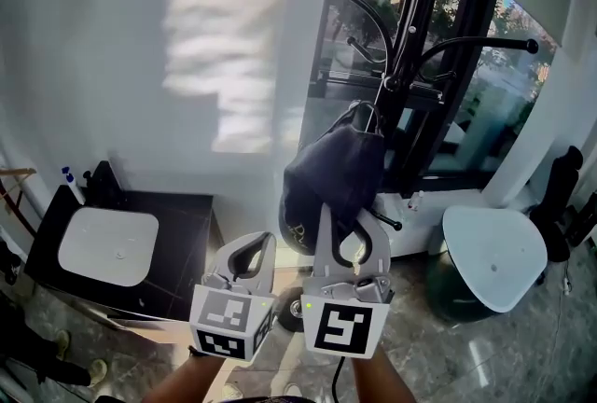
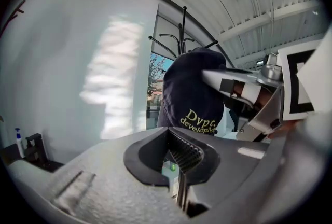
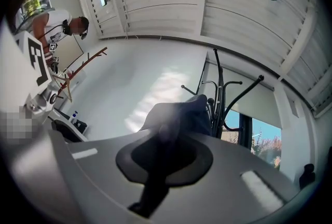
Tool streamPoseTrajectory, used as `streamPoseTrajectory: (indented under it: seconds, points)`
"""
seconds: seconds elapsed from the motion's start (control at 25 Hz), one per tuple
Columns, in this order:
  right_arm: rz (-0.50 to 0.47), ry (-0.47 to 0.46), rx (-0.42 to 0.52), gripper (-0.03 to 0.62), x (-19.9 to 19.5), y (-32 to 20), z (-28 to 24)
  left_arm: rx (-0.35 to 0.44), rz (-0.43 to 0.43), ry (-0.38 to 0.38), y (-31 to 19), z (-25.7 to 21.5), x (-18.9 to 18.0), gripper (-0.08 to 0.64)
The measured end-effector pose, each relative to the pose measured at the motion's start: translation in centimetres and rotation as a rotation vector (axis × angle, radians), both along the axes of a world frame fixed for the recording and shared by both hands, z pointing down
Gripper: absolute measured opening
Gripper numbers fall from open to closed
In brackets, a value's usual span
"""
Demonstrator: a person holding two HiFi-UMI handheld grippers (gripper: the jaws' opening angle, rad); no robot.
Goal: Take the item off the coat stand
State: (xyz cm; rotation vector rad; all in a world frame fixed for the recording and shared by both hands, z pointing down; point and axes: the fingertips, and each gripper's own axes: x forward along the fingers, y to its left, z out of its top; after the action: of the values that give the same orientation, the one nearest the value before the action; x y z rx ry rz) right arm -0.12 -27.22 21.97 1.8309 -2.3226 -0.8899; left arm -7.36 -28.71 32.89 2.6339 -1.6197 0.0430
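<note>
- The dark navy fabric item with yellow lettering [image 1: 326,173] hangs low against the pole of the black metal coat stand [image 1: 415,9], below its curved arms, with its top at a short hook beside the pole.
- The right gripper [image 1: 347,238] reaches up to the item's lower edge. Its tongs are pressed together on a dark strip of that fabric, which runs down between them in the right gripper view.
- The left gripper [image 1: 250,252] sits just beside the right one, apart from the item. Its tongs are closed to a thin slit with nothing in them.
- A white rounded tray [image 1: 107,247] lies on a black cabinet [image 1: 182,247] by the wall at the left.
</note>
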Motion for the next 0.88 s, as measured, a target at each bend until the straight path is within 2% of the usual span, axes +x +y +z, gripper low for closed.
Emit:
streamPoseTrajectory:
  seconds: [0.2,0.36,0.52,0.88]
  points:
    - [-0.035,-0.045,-0.087,0.015,-0.5,0.3,3.1,-0.003,-0.021,0.017,0.7,-0.6,-0.5,-0.003]
    - [-0.066,-0.139,-0.187,0.015,-0.6,0.1,5.7,-0.005,-0.032,0.002,0.8,-0.1,-0.7,-0.003]
    - [-0.095,-0.194,-0.265,0.015,-0.3,-0.1,7.9,0.001,-0.046,-0.013,1.1,-0.1,-0.9,-0.003]
    - [-0.125,-0.227,-0.324,0.015,-0.9,0.1,10.1,-0.001,-0.067,-0.059,1.3,0.8,-1.2,-0.003]
